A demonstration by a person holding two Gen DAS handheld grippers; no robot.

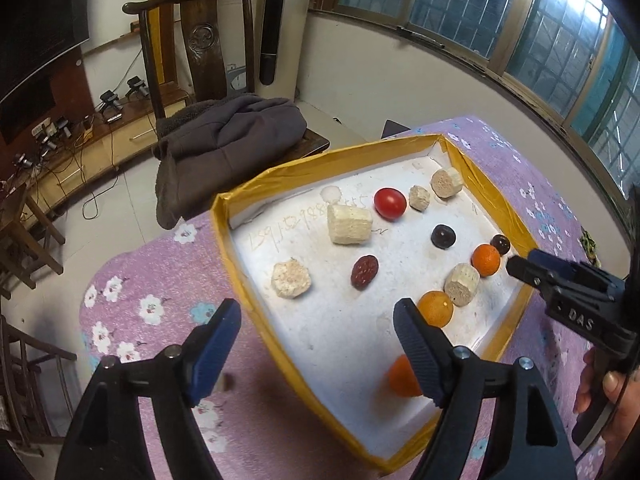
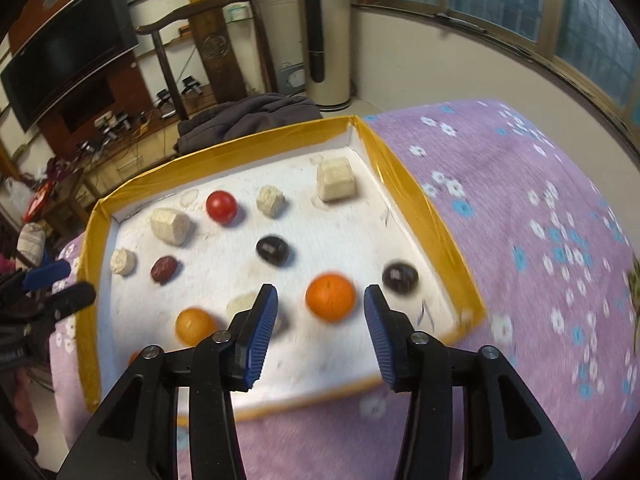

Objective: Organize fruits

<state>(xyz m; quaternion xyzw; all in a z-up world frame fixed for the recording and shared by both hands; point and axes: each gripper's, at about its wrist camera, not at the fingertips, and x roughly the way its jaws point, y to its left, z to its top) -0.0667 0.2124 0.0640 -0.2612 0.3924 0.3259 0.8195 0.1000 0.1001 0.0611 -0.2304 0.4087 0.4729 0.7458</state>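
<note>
A white tray with a yellow rim (image 1: 222,224) (image 2: 420,208) holds a red tomato (image 1: 390,203) (image 2: 221,207), a red date (image 1: 364,272), two dark round fruits (image 2: 273,251), three oranges and several pale chunks (image 1: 349,224). My left gripper (image 1: 316,308) hovers open over the tray's near left rim; one orange (image 1: 402,376) is half hidden behind its right finger. My right gripper (image 2: 320,294) is open above the near right part of the tray. An orange (image 2: 330,297) lies below the gap, and the pads do not touch it.
The tray rests on a purple flowered cloth (image 2: 520,220) over a table. Behind the table stands a wooden chair with a grey coat (image 1: 228,136). A person's hand (image 1: 608,392) holds the right gripper's handle. Windows run along the right wall.
</note>
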